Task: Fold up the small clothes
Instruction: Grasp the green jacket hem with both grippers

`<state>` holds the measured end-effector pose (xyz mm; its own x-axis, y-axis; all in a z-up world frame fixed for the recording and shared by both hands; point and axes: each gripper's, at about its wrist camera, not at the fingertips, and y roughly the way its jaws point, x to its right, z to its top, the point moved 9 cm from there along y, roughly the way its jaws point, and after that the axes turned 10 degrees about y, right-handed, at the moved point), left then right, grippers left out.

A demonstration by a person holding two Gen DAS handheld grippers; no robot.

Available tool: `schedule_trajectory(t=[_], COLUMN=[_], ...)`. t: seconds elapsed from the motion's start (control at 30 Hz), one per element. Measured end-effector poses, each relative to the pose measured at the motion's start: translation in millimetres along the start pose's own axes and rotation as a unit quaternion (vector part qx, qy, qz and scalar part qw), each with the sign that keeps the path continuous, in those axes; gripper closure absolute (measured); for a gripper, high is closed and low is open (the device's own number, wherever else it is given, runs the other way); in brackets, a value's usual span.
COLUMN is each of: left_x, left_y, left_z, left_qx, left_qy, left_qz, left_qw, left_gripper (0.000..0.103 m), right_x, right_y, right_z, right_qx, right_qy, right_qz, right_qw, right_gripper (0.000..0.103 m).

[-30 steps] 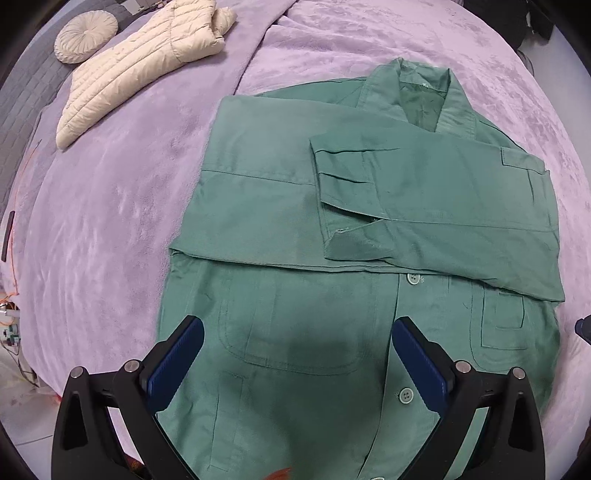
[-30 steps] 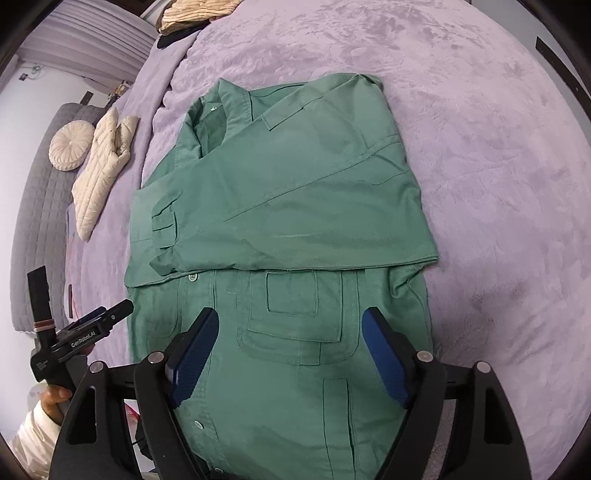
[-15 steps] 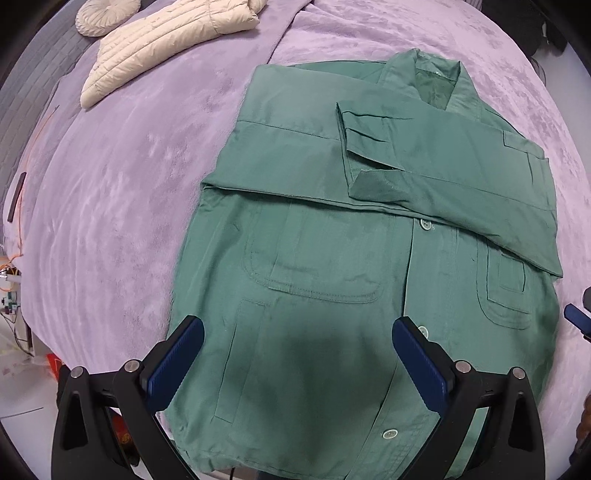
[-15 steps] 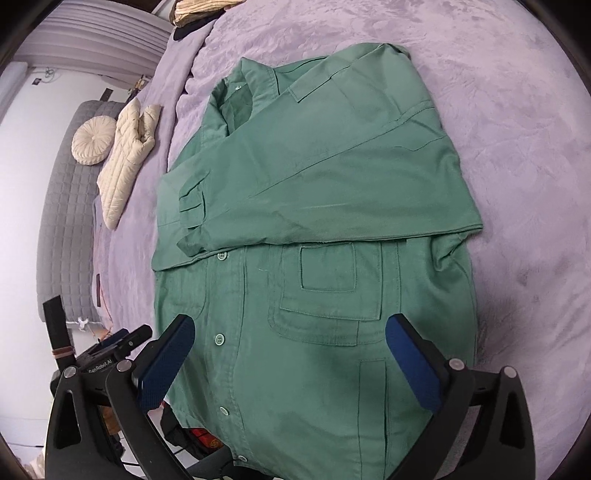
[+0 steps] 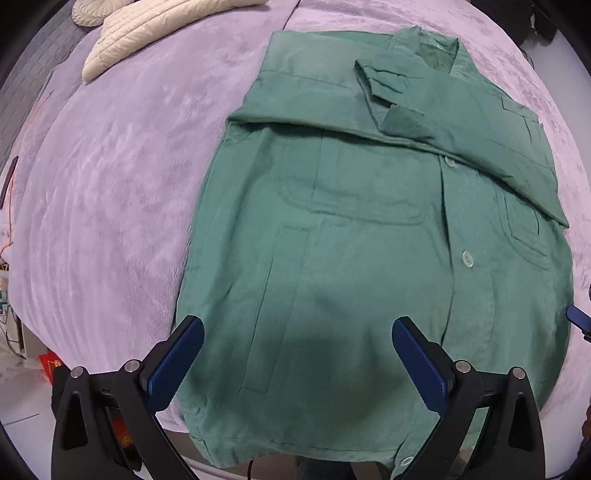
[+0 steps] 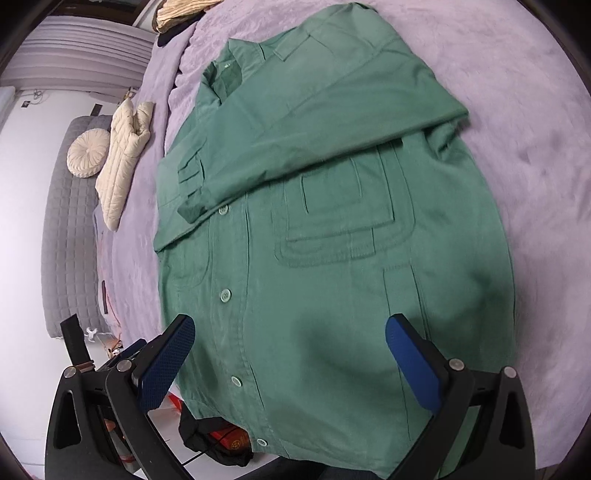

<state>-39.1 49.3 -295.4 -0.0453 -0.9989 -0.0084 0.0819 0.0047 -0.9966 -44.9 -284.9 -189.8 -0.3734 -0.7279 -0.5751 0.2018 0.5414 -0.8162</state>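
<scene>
Lying buttoned-side up on the purple bed [image 5: 110,192], the green shirt [image 5: 369,266] fills most of both views, its hem at 6 o'clock hanging just over the bed's edge. Both sleeves are folded across the chest, the upper cuff [image 5: 384,99] at 12 o'clock in the left view and at 9 o'clock in the right view. A row of pale buttons [image 6: 225,295] runs down the front, with a chest pocket [image 6: 343,221] beside it.

At 10 o'clock in each view lies a cream quilted jacket [image 5: 147,33], with a round cream cushion [image 6: 88,153] next to it in the right view.

The left tool [image 5: 297,363] hangs above the shirt's lower left part, released, its 2 blue pads spread wide with nothing gripped.

The right tool [image 6: 290,360] hangs above the lower right part near the button row, also released; its jaws have just been opening and stand wide, with only shirt cloth below them and no contact visible.
</scene>
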Motion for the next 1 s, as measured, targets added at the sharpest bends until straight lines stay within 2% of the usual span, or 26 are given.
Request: schedule_trajectory(t=[0.17, 0.33, 0.53, 0.67, 0.8, 0.87, 1.0], left_x=[-32.1, -54.5, -66.5, -64.3, -60.3, -57.9, -53.3], left_y=[11.2, 27.2, 47.2, 57.2, 59.8, 59.3, 58.8], left_z=[-50.2, -93.0, -111.5, -111.3, -106.4, -104.9, -107.8], left_qx=[-0.014, -0.036, -0.048, -0.054, -0.054, -0.052, -0.052], left_qy=[-0.023, -0.040, -0.051, -0.062, -0.060, -0.054, -0.048], left_qz=[-0.003, -0.016, -0.040, -0.076, -0.100, -0.103, -0.120], left_qw=[0.9996, 0.9984, 0.9967, 0.9937, 0.9917, 0.9918, 0.9903], left_gripper=[0.001, 0.001, 0.001, 0.001, 0.001, 0.001, 0.001], right_x=[28.4, 61.1, 113.8, 138.1, 135.0, 123.7, 92.3], right_y=[0.3, -17.9, -43.4, -36.1, -14.2, -6.1, 0.2], right_z=[-40.9, -69.5, -80.3, -92.2, -111.2, -117.8, -124.7], right_qx=[-0.001, 0.022, 0.054, 0.032, -0.007, -0.017, -0.031], right_qy=[0.022, 0.036, 0.067, 0.080, 0.091, 0.083, 0.069], right_qz=[-0.019, -0.044, -0.084, -0.087, -0.041, -0.020, 0.050], right_qw=[1.000, 0.998, 0.993, 0.993, 0.995, 0.996, 0.996], right_gripper=[0.000, 0.000, 0.000, 0.000, 0.000, 0.000, 0.000])
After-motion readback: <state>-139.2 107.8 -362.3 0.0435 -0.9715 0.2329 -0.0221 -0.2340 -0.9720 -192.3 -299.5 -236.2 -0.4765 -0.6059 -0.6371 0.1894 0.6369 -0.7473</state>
